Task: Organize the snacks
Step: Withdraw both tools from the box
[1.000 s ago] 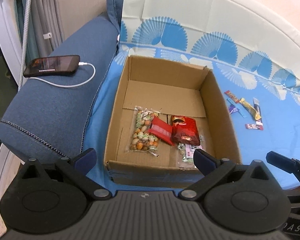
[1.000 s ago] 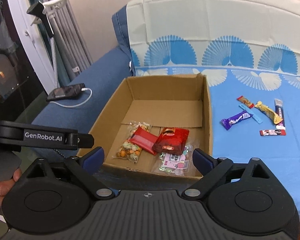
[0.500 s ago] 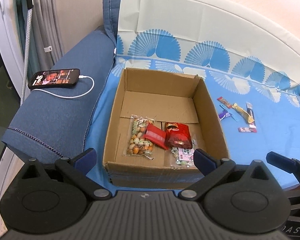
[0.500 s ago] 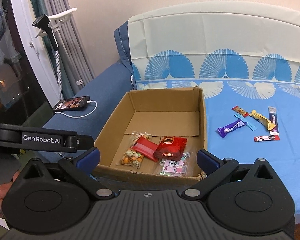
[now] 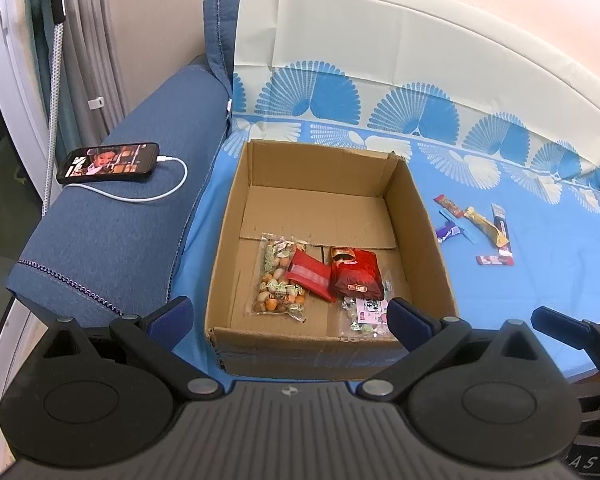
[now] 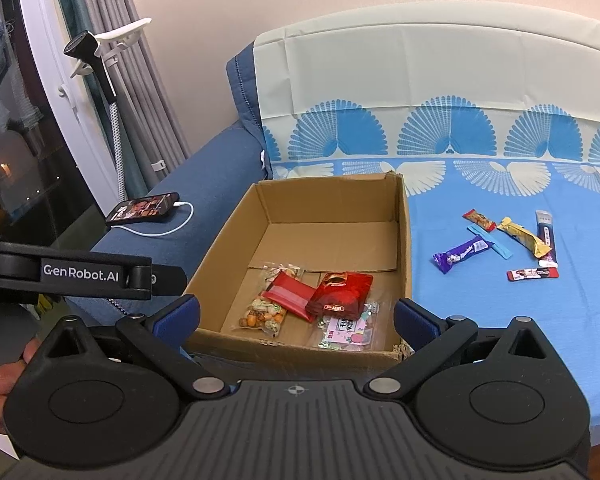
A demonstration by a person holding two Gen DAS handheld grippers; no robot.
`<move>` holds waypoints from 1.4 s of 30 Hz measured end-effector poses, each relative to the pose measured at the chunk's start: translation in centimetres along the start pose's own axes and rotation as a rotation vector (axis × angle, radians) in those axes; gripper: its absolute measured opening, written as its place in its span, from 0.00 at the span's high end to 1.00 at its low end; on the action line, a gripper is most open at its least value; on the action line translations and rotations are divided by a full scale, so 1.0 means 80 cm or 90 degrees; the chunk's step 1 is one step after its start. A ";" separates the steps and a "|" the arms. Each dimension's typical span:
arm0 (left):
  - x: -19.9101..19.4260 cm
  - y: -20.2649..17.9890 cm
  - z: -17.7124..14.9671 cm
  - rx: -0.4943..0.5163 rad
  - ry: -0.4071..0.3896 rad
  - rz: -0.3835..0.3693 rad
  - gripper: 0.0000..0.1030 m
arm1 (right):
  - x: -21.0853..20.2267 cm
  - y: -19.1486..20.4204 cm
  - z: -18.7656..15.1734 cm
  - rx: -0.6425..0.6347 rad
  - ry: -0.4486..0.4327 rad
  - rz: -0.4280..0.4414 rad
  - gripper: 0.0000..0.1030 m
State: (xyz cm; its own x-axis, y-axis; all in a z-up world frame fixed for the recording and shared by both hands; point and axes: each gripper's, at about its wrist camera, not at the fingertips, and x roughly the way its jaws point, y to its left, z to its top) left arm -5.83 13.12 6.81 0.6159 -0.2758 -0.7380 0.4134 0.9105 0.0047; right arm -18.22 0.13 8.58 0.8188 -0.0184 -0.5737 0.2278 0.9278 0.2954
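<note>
Your left tool point(image 5: 288, 312) is spread wide with nothing between its blue pads, and your right tool point(image 6: 296, 312) is spread just as wide and holds nothing either. Both point down at the near wall of the cardboard box point(image 5: 424, 224), which sits straight ahead of each tool on the blue patterned sheet point(image 5: 540, 280) over the sofa.

Inside the box, toward the wall nearest your tools, lie four packets: a clear bag of mixed nuts point(image 5: 278, 280) on the left, a flat red packet point(image 5: 310, 278) overlapping its right edge, a dark red pouch point(image 5: 354, 274) just right of that, and a clear bag with a pink label point(image 5: 366, 310) tucked partly under the pouch, closest to your left tool's right finger point(image 5: 410, 316). The far half of the box floor is bare.

Ahead and to the right of both tools, outside the box, a loose cluster of small bars point(image 6: 508, 244) lies on the sheet, among them a purple bar point(image 6: 462, 254) nearest the box.

Off to the left, a phone point(image 5: 108, 162) rests on the blue armrest point(image 5: 112, 240) with a white cable point(image 5: 168, 188) plugged in.
</note>
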 end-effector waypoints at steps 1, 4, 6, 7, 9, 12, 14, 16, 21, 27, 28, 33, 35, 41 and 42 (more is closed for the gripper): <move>0.000 -0.001 0.000 0.001 -0.001 0.000 0.00 | 0.000 0.000 0.000 0.000 0.000 0.000 0.00; 0.001 -0.002 0.001 0.005 0.000 0.000 0.00 | 0.000 -0.001 0.000 0.003 0.001 0.000 0.00; 0.003 -0.003 0.003 0.007 0.002 0.001 0.00 | 0.001 -0.002 0.000 0.005 0.002 0.000 0.00; 0.003 -0.004 0.003 0.007 0.002 0.001 0.00 | 0.002 -0.002 0.000 0.006 0.002 0.001 0.00; 0.005 -0.005 0.004 0.009 0.003 0.002 0.00 | 0.003 -0.003 -0.001 0.009 0.004 0.001 0.00; 0.006 -0.007 0.004 0.013 0.005 0.003 0.00 | 0.004 -0.006 -0.001 0.013 0.006 0.002 0.00; 0.008 -0.008 0.005 0.016 0.007 0.003 0.00 | 0.005 -0.008 -0.001 0.016 0.007 0.002 0.00; 0.010 -0.010 0.006 0.019 0.008 0.005 0.00 | 0.007 -0.011 -0.001 0.020 0.008 0.002 0.00; 0.014 -0.017 0.010 0.026 0.012 0.005 0.00 | 0.008 -0.018 0.000 0.033 0.006 0.000 0.00; 0.019 -0.025 0.015 0.033 0.015 0.004 0.00 | 0.010 -0.030 0.000 0.051 0.010 0.000 0.00; 0.020 -0.027 0.017 0.033 0.017 0.003 0.00 | 0.010 -0.032 0.000 0.052 0.010 0.001 0.00; 0.025 -0.034 0.023 0.038 0.019 0.005 0.00 | 0.012 -0.041 0.001 0.061 0.009 0.002 0.00; 0.026 -0.038 0.024 0.041 0.019 0.004 0.00 | 0.012 -0.046 0.001 0.067 0.009 0.001 0.00; 0.030 -0.051 0.031 0.046 0.019 0.003 0.00 | 0.011 -0.061 0.001 0.083 0.006 -0.004 0.00; 0.031 -0.054 0.032 0.048 0.019 0.002 0.00 | 0.010 -0.064 0.001 0.085 0.005 -0.006 0.00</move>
State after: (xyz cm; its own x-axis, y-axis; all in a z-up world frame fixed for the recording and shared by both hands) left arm -4.33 7.70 6.67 0.5973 -0.2623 -0.7579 0.4611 0.8855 0.0569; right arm -18.67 -4.65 6.64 0.8125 -0.0233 -0.5825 0.3039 0.8696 0.3891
